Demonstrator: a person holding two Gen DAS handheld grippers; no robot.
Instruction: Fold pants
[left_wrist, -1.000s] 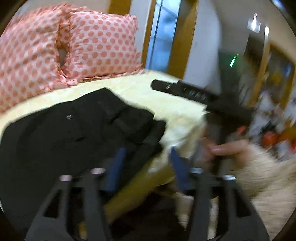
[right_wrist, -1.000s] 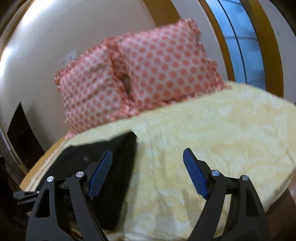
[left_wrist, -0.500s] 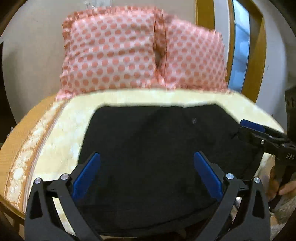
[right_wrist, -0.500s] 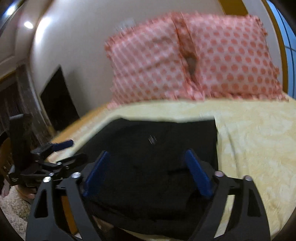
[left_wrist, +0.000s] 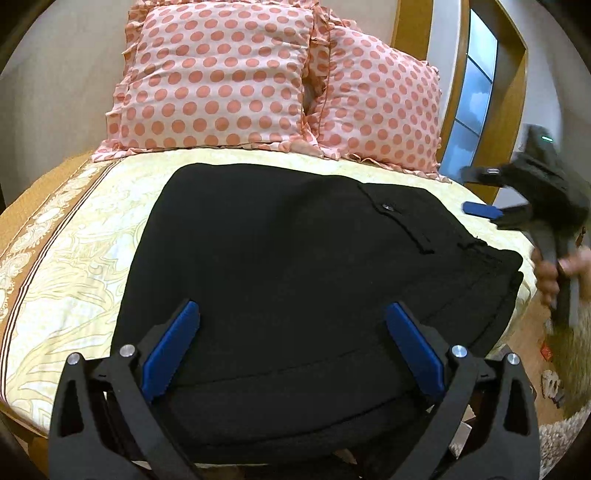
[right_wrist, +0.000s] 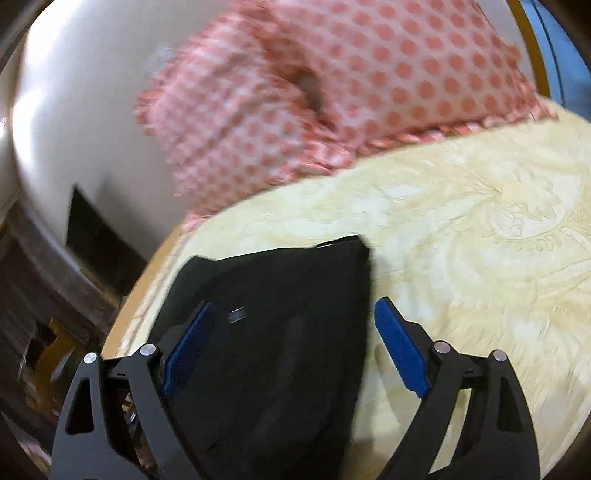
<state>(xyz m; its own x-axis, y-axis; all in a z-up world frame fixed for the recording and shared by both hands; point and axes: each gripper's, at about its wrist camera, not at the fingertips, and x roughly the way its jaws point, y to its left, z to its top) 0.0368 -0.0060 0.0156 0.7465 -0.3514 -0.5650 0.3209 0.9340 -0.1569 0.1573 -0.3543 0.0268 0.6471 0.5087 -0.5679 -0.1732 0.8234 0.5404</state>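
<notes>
— Behind everything is a pale wall (left_wrist: 55, 92). What sits in front of it?

— A big bed (left_wrist: 74, 258) with a yellow cover, and two pink spotty pillows (left_wrist: 221, 74) leaning at its head.

— Where are the pants?

— The black pants (left_wrist: 295, 258) lie folded flat on the bed, near its front edge (a little button shows on top).

— And the tools?

— The left tool (left_wrist: 291, 347) hangs over the pants, its blue fingers spread wide, pinching nothing. The right tool (right_wrist: 291, 354) is spread wide too, over the pants' edge. It looks blurry off to the side in the left view.
</notes>
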